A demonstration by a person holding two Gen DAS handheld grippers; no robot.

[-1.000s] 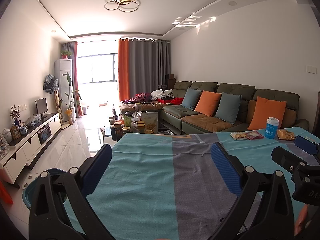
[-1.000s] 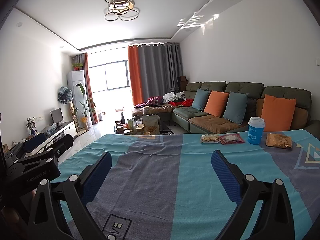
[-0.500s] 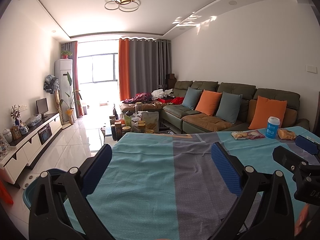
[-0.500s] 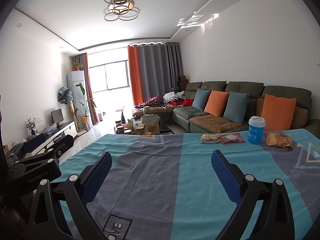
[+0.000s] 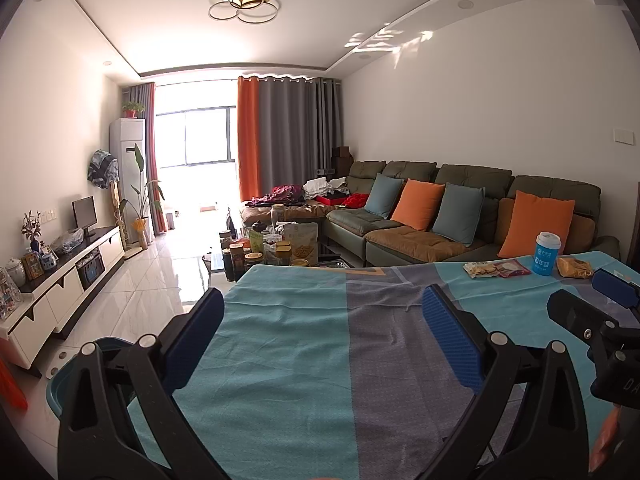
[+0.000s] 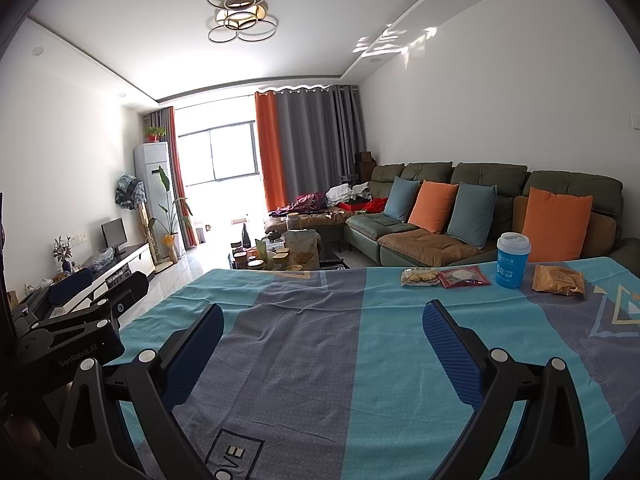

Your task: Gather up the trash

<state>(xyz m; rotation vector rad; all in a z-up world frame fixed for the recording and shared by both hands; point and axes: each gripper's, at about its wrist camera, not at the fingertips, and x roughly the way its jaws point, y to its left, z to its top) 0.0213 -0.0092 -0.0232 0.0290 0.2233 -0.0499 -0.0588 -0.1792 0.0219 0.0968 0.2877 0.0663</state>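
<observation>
- The left gripper (image 5: 320,320) hangs over the near part of the table (image 5: 288,360), its blue pads spread wide with nothing between them.
- The right gripper (image 6: 322,324) is likewise spread wide and holds nothing, above the near edge of the striped blue and grey tablecloth (image 6: 360,360).
- A blue bin (image 5: 60,384) stands on the floor just off the table's near left corner.
- The trash lies in a row along the far edge, toward the far right corner: a cracker packet (image 6: 419,278), a red wrapper (image 6: 464,278) touching it, a blue cup (image 6: 513,260) standing upright with a white lid, and a brown snack bag (image 6: 559,280).
- Beyond the table is a sofa (image 6: 492,184) with orange and blue cushions.
</observation>
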